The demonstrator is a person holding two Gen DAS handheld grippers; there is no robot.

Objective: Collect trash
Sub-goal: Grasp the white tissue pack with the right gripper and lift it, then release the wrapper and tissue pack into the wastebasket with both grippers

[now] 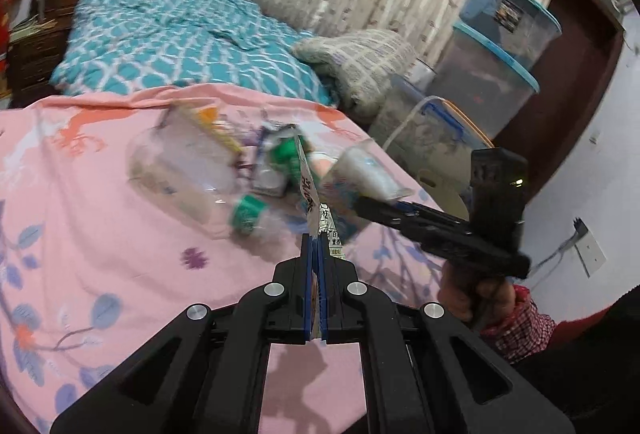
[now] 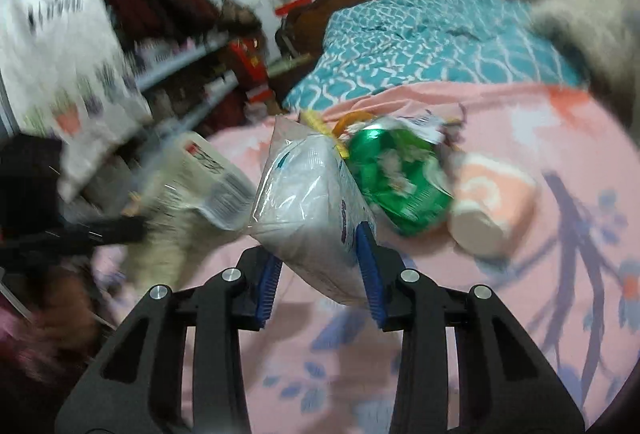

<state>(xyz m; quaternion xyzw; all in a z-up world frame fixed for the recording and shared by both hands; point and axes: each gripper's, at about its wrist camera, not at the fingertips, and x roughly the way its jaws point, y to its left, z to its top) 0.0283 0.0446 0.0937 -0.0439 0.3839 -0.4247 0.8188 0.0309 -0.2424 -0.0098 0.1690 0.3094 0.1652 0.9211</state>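
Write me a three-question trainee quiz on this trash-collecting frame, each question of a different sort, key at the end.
1. True or false: the left claw is shut on a thin printed wrapper.
2. What does the right claw hold? A) the pink-and-white cup B) the white tissue pack C) the green packet
3. Fill in: the trash pile lies on a ____ floral sheet.

Key: 1 true. 2 B; the pack sits between the blue pads, while the cup and green packet lie on the bed beyond. 3 pink.
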